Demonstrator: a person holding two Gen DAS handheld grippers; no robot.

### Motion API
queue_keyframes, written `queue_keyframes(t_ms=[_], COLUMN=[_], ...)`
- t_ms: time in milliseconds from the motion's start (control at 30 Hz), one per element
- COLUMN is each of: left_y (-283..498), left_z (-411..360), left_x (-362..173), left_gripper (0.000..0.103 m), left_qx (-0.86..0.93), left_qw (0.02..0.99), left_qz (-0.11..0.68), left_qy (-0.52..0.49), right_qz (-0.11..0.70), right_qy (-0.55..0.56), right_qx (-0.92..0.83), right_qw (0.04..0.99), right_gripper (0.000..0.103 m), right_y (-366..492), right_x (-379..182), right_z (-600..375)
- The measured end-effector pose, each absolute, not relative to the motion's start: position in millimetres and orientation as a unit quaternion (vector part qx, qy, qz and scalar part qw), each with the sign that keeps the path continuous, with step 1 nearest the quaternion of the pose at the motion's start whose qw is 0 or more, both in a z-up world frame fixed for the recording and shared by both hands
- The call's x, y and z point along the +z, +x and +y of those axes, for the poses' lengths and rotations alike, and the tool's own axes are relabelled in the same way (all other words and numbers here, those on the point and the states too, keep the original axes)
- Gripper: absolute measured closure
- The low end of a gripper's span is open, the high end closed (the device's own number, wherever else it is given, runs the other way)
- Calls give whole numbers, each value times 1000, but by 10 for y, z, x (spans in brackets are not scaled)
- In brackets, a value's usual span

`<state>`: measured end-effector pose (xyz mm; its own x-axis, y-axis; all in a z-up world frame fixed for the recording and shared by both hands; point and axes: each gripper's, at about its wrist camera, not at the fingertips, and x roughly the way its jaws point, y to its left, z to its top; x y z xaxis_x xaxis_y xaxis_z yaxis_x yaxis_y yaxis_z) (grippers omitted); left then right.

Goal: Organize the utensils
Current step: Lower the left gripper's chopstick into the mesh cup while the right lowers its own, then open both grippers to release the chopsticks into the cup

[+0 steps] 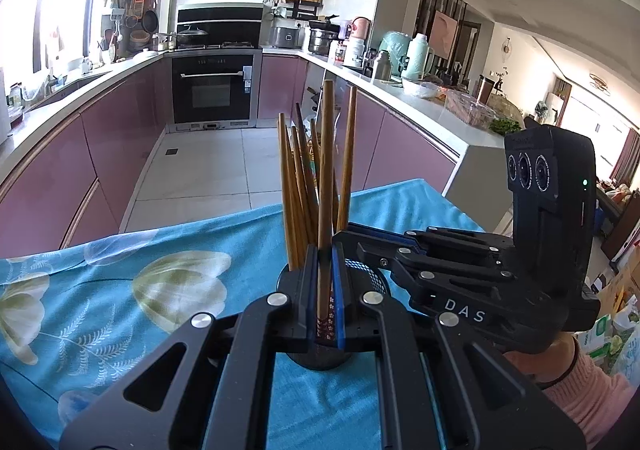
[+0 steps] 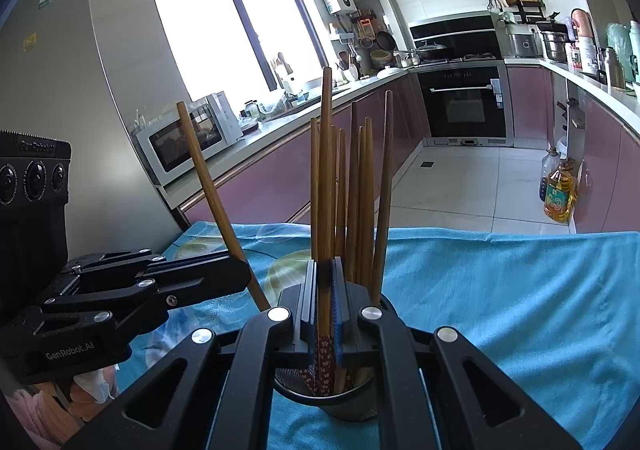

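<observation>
left gripper pinching one chopstick low on its patterned end, shaft upright; right gripper clamped likewise on its own chopstick. both sticks poised over the black mesh holder at 6 o'clock in the right wrist view, on the blue floral cloth covering the surface. holder already carries a fan of chopsticks, tips up. judged: thin wood, light, stiff, smooth, apt to pivot in the pads; hold near the thick decorated end. mesh holder looks light, could tip if nudged
</observation>
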<state>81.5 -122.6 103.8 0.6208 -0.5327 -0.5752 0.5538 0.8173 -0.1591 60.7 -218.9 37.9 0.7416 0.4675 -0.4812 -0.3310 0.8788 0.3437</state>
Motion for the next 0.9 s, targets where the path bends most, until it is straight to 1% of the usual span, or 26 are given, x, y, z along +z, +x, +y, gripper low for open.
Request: queue_keyframes(t_ms=[800,900], left_y=[1051,1073], left_z=[-1221,-1195], left_x=[756,706], left_gripper=[96,95], left_qx=[-290,-289], left_qw=[898,897], left_qz=[331,334], left_qy=[4,1], right_qz=[301,301], right_qy=[116,117], right_qx=[215,214], right_qw=[922,922], right_gripper=[97,95], right_y=[700,705], right_x=[306,303], right_z=[-2167,-2162])
